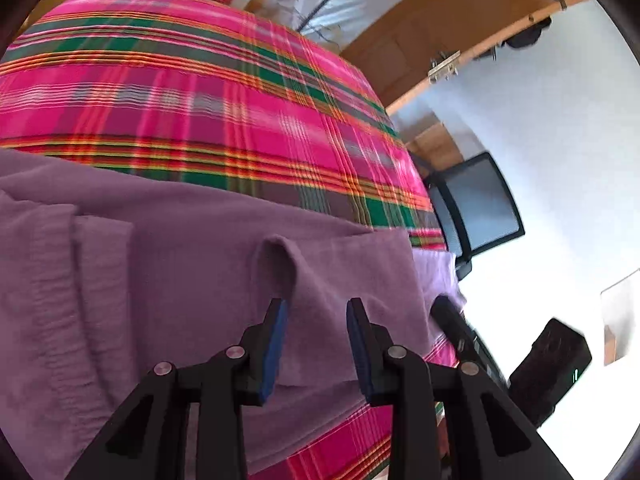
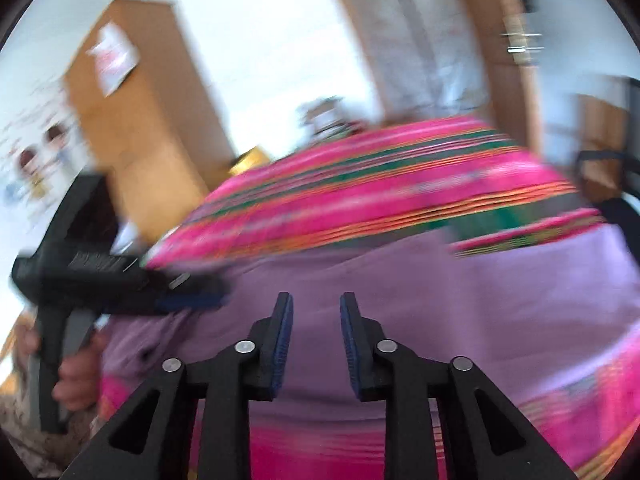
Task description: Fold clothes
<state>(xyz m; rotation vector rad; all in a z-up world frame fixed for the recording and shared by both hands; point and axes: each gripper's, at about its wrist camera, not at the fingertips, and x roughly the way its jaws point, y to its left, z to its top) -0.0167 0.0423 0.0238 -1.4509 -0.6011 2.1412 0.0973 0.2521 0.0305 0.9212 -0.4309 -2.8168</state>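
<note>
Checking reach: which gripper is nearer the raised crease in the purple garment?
Left. Left gripper has its jaws beside the raised crease; right gripper hovers over flat cloth.

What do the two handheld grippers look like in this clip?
Both match: the left gripper and right gripper have matte black angular linkage arms with triangular cut-outs, round silver pivot pins, and flat fingers faced with blue textured pads. The right wrist view shows the left one's black pistol-style handle. No cables or sleeves visible.

the garment (image 1: 180, 264) is plain mauve purple. the bedspread (image 1: 192, 92) under it is hot pink plaid with green, orange and yellow stripes. the gripper pads (image 1: 276, 344) are blue on black arms.
</note>
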